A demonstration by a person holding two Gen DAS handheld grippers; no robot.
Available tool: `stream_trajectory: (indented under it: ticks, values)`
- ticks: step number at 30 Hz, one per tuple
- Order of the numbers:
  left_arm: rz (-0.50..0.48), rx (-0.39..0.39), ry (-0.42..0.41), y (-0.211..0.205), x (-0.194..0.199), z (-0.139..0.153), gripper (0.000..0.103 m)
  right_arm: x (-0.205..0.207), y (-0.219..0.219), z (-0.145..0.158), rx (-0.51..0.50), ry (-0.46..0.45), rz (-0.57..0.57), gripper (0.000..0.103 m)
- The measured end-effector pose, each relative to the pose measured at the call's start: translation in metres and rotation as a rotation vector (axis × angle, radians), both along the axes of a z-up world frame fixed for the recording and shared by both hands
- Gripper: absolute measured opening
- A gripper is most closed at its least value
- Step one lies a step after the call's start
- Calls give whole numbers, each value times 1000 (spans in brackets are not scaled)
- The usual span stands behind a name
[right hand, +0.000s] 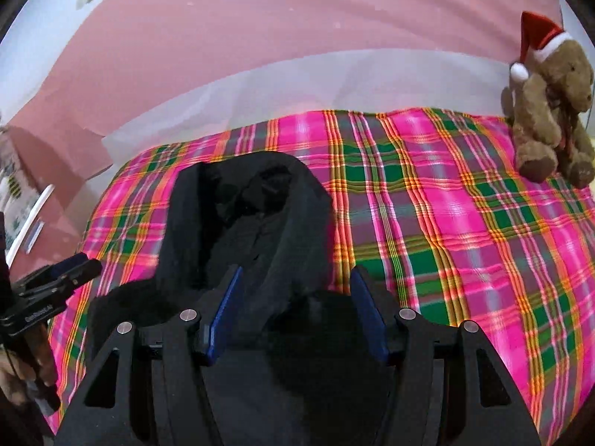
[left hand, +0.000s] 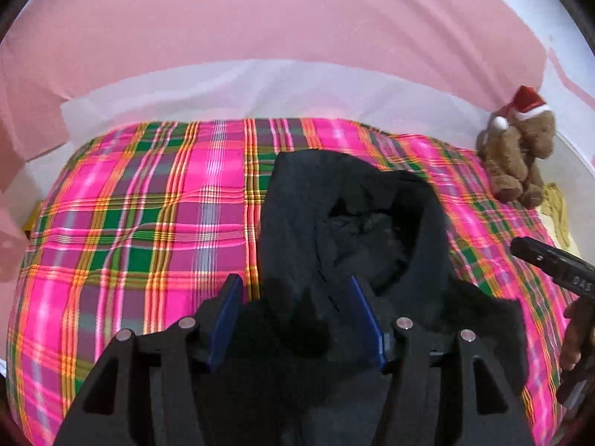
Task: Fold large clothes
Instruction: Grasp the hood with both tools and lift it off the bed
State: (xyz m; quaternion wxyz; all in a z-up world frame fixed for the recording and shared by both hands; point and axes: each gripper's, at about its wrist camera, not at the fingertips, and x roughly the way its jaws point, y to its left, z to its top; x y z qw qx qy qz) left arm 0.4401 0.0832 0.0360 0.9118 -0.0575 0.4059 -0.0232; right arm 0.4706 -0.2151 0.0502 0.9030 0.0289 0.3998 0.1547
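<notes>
While both my left gripper and right gripper hang spread apart, gripping nothing, the dark hoodie lies mid-bed on the plaid sheet; it's soft, thick, probably floppy, so I'd pinch its near hem corners.

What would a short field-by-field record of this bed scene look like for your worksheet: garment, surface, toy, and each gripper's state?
garment: black hooded fleece garment, hood opening facing up, lying on the cover
surface: pink, green and orange plaid bed cover
toy: brown plush dog in a red Santa hat, sitting at the far right corner
left gripper: open, blue pads apart over the garment's near edge
right gripper: open, over the garment's near edge
wall: pink wall behind the bed
</notes>
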Motion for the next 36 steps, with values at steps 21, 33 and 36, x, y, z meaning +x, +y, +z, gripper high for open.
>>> stream_trajectory:
  ticks: [21, 33, 36]
  values:
    - [13, -107, -63, 9, 58, -37, 1, 88, 20, -50, 84, 5, 26, 5]
    - [-16, -241, -223, 20, -94, 13, 1, -68, -17, 3, 175, -138, 94, 5]
    - [-13, -252, -212, 20, -128, -1, 1, -103, -26, -16, 179, -113, 99, 5]
